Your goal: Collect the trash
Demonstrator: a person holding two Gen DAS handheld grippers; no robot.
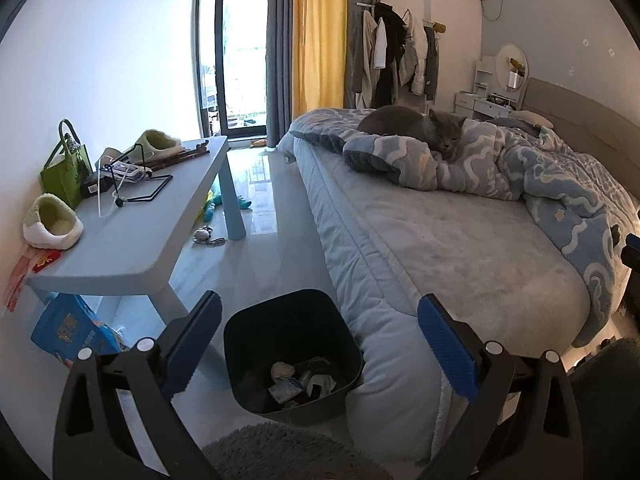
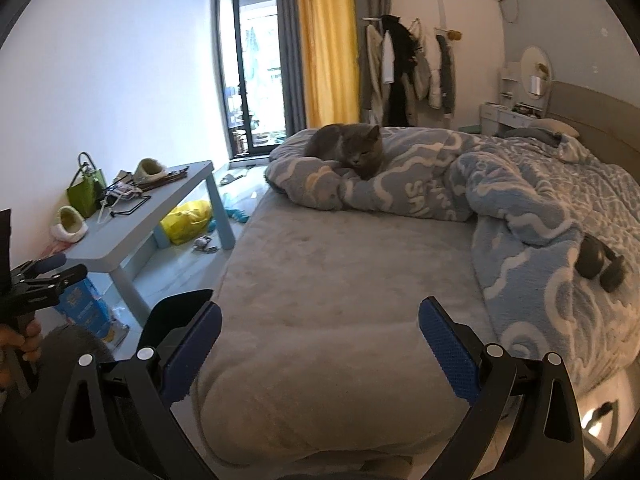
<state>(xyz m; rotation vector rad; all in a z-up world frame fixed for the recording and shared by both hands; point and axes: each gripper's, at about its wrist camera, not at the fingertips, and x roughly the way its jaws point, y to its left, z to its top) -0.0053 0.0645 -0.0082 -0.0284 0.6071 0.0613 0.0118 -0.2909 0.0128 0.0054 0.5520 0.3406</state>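
Black bin (image 1: 294, 350) on the floor between table (image 1: 132, 240) and bed (image 1: 440, 248), trash (image 1: 300, 380) inside.
Left gripper (image 1: 319, 346) spread wide, empty, bin framed between its fingers (lower centre); right gripper (image 2: 320, 346) equally wide, empty, over the bed's corner.

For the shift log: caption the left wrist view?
Open left gripper above black bin holding trash, beside bed.

White letters "SA" on the blue patterned duvet (image 2: 416, 196), rest hidden in folds, blue box (image 1: 74, 330) print too blurred
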